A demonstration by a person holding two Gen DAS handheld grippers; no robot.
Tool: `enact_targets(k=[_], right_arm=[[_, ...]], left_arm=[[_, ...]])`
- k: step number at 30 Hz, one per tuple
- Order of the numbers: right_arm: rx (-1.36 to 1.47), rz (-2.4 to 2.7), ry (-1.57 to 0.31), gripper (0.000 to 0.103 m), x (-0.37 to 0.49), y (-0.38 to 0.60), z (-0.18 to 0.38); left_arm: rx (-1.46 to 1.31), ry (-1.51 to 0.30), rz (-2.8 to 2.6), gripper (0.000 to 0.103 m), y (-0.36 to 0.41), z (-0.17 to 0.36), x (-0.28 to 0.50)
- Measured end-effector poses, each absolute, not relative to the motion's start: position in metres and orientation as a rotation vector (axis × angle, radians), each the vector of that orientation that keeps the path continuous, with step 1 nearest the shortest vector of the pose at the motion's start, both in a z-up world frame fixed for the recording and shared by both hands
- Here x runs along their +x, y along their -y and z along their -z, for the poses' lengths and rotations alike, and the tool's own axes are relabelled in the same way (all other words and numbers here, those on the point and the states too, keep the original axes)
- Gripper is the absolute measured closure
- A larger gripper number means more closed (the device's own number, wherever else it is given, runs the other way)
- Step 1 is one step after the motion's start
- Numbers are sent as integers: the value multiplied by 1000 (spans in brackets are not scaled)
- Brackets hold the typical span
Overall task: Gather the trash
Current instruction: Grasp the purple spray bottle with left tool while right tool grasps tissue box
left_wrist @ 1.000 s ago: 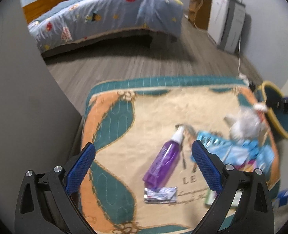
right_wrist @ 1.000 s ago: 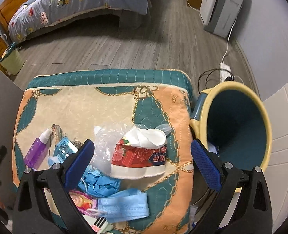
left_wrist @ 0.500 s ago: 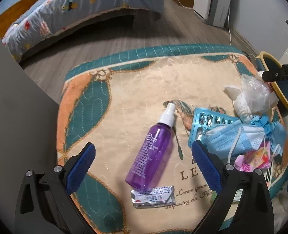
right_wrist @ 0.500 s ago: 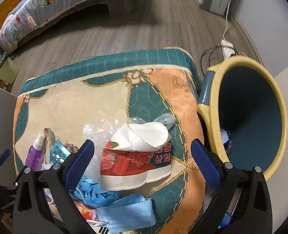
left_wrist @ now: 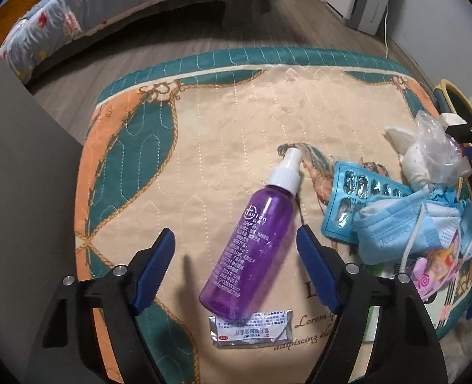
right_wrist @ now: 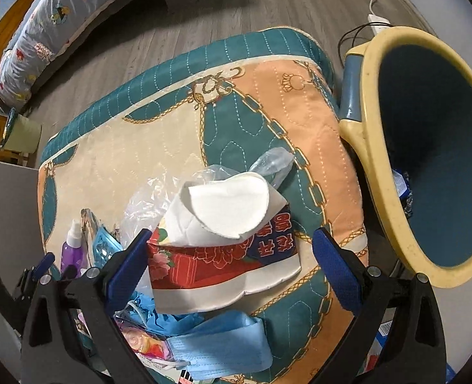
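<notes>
Closing but still wide, the left gripper jaws straddle the purple spray bottle lying untouched on the quilted tabletop. Rightward, the right gripper jaws gape around the crumpled paper cup, beside the bin.

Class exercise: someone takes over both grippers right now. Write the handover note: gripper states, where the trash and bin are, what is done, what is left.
Left gripper: jaws closing around the purple spray bottle, not yet gripping.
Right gripper: open, straddling the crushed paper cup, not touching.
Foil packet, blister pack, face masks, plastic bag lie on the quilted cloth.
Bin stands beside the cloth; some scraps already inside.
Left: grip, then bin everything.
</notes>
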State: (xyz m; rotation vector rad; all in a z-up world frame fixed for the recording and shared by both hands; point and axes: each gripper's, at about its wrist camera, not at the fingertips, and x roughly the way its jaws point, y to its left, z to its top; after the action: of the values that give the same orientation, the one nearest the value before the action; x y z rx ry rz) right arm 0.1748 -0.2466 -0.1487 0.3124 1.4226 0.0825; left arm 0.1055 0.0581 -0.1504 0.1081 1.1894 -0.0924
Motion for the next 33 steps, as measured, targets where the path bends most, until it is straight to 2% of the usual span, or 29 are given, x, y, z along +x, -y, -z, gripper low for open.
enact_targets(k=[1, 9, 11, 14, 22, 33], right_arm=[[311, -93, -1431, 14, 175, 246, 150], [305, -121, -1414, 15, 175, 245, 138], [307, -127, -1400, 15, 174, 246, 132], [309, -136, -1375, 15, 173, 248, 120], [291, -124, -1307, 15, 169, 261, 90], [289, -120, -1218, 15, 162, 276, 54]], left_arm=[[112, -1189, 94, 27, -58, 151, 106], [143, -1221, 100, 35, -53, 162, 110], [147, -1239, 109, 49, -53, 166, 110], [166, -1232, 123, 64, -48, 163, 109], [165, -1146, 127, 70, -40, 139, 106], [83, -990, 172, 70, -23, 86, 102]])
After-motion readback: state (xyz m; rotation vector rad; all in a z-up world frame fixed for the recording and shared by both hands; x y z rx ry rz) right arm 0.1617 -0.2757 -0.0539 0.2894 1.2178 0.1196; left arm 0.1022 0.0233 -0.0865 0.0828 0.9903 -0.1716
